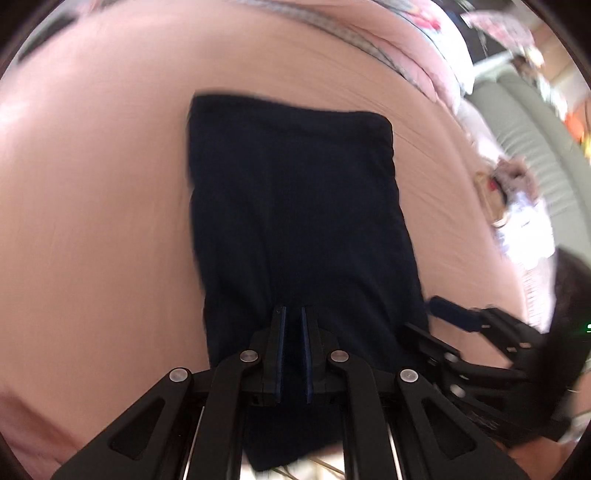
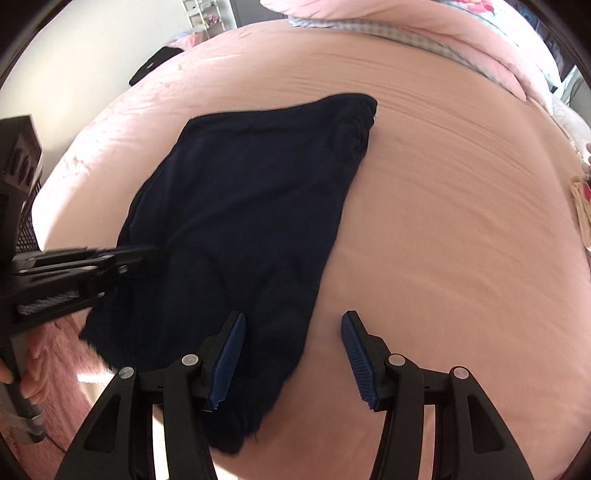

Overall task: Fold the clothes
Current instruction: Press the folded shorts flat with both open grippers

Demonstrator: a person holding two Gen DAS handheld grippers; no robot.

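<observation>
I've got a dark navy garment (image 2: pixel 236 221) lying on the pink bed sheet (image 2: pixel 443 258), already folded into a long narrow panel that runs from the near edge of the bed up toward the middle, its near end hanging over that edge. The far end, with a gathered band by the look of it, sits well short of the rolled pink quilt (image 2: pixel 424 22) along the far side.

My left gripper (image 1: pixel 293 314) is over the near part of the panel, jaws clenched almost together. Dark cloth fills the slit between the pads, but I can't tell whether a layer is actually pinched or just lies behind them. My right gripper (image 2: pixel 293 325) stands released, jaws apart, one pad over the garment's right edge and the other over bare sheet, nothing between them under pressure.

As I read it, the next fold brings the near end up over the far end. To do it well I want both grippers on the near corners at matching height, each catching every layer, not only the top one. The right one needs to straddle that edge squarely before closing. Then lift just enough to clear the sheet, carry both sides evenly, and lay the hem flush on the far band so the panel stays square.
</observation>
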